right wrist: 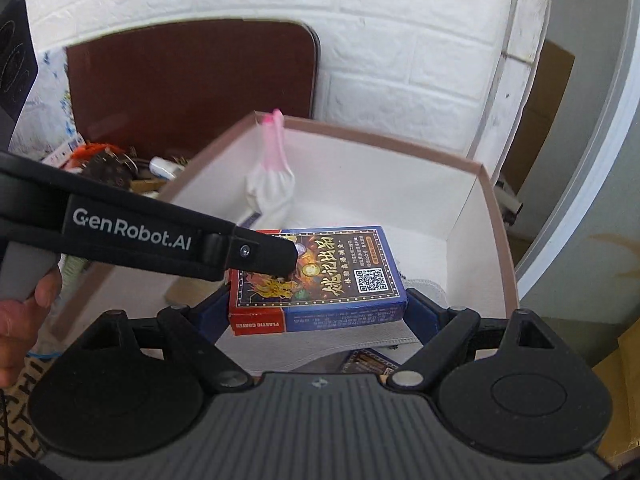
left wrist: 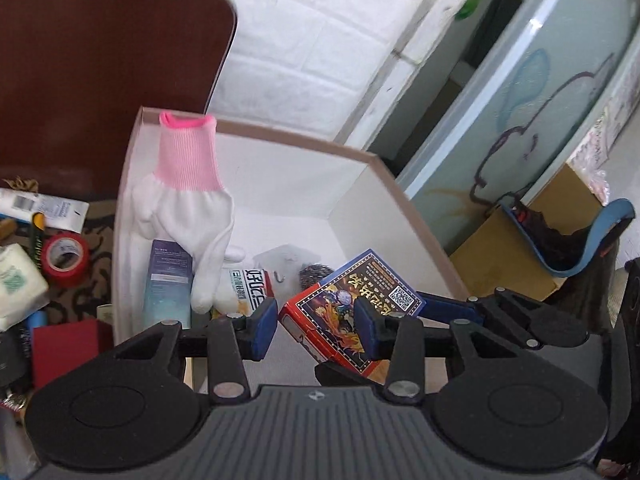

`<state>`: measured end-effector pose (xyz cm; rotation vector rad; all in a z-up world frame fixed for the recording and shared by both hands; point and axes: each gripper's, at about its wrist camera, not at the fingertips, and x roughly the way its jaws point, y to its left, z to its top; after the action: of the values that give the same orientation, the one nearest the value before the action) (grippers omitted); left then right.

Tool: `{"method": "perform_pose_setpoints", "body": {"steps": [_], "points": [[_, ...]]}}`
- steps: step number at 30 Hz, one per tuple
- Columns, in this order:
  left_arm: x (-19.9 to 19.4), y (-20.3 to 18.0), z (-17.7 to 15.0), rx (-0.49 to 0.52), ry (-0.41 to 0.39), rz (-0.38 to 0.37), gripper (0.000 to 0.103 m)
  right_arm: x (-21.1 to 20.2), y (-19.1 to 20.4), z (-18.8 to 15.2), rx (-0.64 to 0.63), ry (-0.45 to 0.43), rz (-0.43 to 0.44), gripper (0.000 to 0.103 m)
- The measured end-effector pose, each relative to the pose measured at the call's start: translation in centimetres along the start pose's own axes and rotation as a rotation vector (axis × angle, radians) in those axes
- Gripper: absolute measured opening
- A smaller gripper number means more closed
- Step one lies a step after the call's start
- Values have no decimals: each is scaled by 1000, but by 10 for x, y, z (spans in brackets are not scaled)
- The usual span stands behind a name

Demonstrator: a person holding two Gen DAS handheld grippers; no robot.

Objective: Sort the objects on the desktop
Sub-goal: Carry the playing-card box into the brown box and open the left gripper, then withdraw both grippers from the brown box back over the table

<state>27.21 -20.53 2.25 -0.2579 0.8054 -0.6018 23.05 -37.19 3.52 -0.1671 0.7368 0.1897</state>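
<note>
A blue and red playing-card box (right wrist: 320, 276) is held over the white storage box (right wrist: 464, 216). My right gripper (right wrist: 318, 304) is shut on the card box, one blue pad at each side. My left gripper (left wrist: 316, 328) is open just over the storage box (left wrist: 372, 208); the card box (left wrist: 352, 312) lies between its blue pads, and I cannot tell whether they touch it. The left gripper's arm (right wrist: 160, 236) crosses the right wrist view and rests against the card box's top. A white glove with a pink cuff (left wrist: 188, 192) hangs over the storage box's wall.
Inside the storage box lie a blue carton (left wrist: 168, 280), a white packet (left wrist: 252, 292), a steel scourer (left wrist: 316, 274) and a hook. Left of it are red tape (left wrist: 64, 260), a tissue pack (left wrist: 16, 284) and a red box (left wrist: 64, 344). Cardboard boxes (left wrist: 512, 256) stand right.
</note>
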Motion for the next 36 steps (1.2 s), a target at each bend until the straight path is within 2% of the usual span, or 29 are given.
{"method": "perform_pose_setpoints", "body": {"steps": [4,5,7,8,10,12,17,22,31,36], "points": [[22,5,13,-1,1,44,42,28,-6,12,-18,46,-13,87],[26,6,17,1,-6,48,44,36,-8,16,-9,53,-18,87],[30,11,23,-21,-11,22,70,50,-17,26,36,65,-25,88],[30,14,24,-47,-5,24,88,54,-21,28,60,74,-14,88],[26,17,22,-65,-12,-15,89,59,-27,29,99,101,11,96],[22,15,20,-59,-8,-35,89,57,-28,27,102,92,13,100],[10,6,11,-26,-21,-37,89,40,-23,21,83,66,-86,101],[-12,-9,0,50,-68,-5,90,10,-16,16,103,22,-86,101],[-70,-26,-37,83,-135,50,93,-48,13,-6,120,-74,-33,101],[-98,-34,-63,96,-152,97,96,-73,38,-25,105,-104,-45,101]]}}
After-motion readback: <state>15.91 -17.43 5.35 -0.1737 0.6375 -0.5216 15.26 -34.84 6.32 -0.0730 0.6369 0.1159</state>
